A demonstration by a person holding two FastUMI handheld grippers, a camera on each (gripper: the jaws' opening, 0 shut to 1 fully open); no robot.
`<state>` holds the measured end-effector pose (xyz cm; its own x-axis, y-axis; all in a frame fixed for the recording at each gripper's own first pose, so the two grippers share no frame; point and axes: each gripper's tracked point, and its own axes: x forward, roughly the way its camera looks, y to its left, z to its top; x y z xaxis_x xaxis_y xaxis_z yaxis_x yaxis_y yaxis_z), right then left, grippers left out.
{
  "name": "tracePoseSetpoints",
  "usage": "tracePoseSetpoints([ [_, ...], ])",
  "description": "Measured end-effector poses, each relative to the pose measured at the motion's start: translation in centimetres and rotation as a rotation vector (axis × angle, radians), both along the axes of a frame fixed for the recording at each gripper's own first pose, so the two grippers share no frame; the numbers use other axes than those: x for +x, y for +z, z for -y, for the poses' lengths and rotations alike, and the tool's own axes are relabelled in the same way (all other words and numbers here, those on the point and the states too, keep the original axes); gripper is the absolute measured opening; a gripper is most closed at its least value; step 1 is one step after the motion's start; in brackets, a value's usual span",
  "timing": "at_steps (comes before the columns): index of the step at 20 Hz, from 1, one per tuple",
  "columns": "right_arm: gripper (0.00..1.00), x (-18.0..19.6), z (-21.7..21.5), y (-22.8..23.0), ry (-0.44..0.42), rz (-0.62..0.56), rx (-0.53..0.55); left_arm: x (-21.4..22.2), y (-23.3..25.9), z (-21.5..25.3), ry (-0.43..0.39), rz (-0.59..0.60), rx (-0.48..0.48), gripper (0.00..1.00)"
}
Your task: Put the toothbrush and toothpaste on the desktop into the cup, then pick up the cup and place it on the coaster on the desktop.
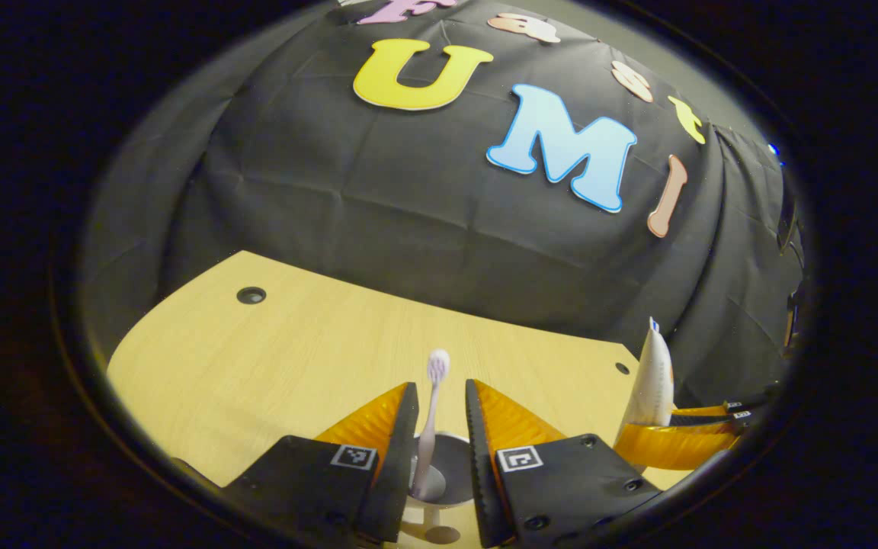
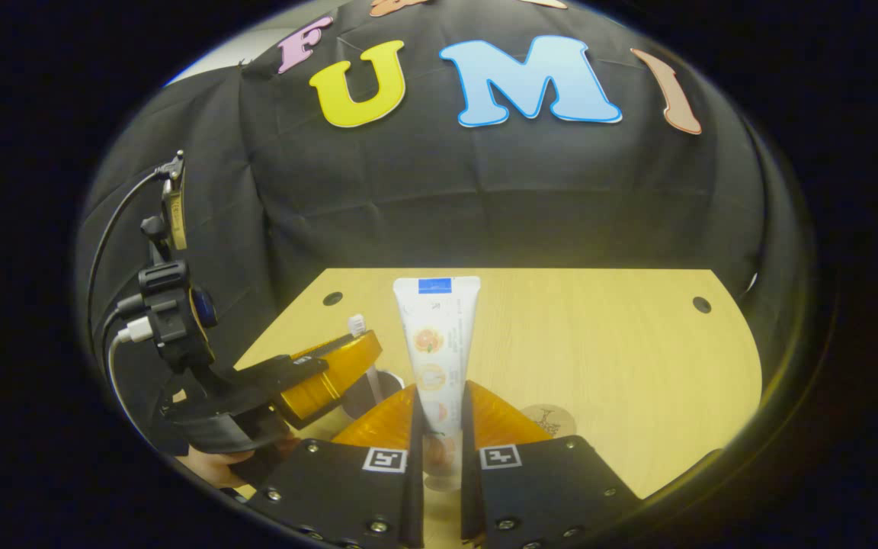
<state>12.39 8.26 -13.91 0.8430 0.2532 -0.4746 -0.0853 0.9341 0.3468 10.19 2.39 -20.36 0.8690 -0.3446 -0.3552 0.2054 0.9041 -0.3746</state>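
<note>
Over the wooden desktop (image 1: 271, 358), the left gripper (image 1: 440, 404) points down at the cup (image 1: 450, 465), its fingers parted around the upright toothbrush (image 1: 431, 427) standing inside without pressing it. Just beside it, the right gripper (image 2: 439, 412) clamps the toothpaste (image 2: 437, 343) upright. Its own view adds the round coaster (image 2: 549, 419) and a hand (image 2: 214, 461) under the left gripper.

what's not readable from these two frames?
- Cup: left gripper view, mostly behind the left gripper.
- Coaster: right gripper view, partly behind a finger; print too small.
- Toothpaste cap end: sunk between the right gripper fingers.
- Toothbrush handle base: inside the cup.
</note>
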Motion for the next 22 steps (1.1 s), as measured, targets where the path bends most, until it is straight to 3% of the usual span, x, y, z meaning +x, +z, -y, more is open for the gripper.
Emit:
tracePoseSetpoints([
  [4,0.20,0.6,-0.9,0.1,0.012,-0.004,0.036,-0.7,0.3,-1.2,0.027,0.003,0.001,0.95],
  [12,0.19,3.5,-3.6,2.7,0.055,0.090,0.080,-3.1,2.3,-6.3,0.110,0.024,0.016,0.98],
  [22,0.24,8.0,-7.8,3.2,0.080,0.230,0.030,-7.5,-0.5,-12.3,0.182,-0.057,0.064,0.98],
])
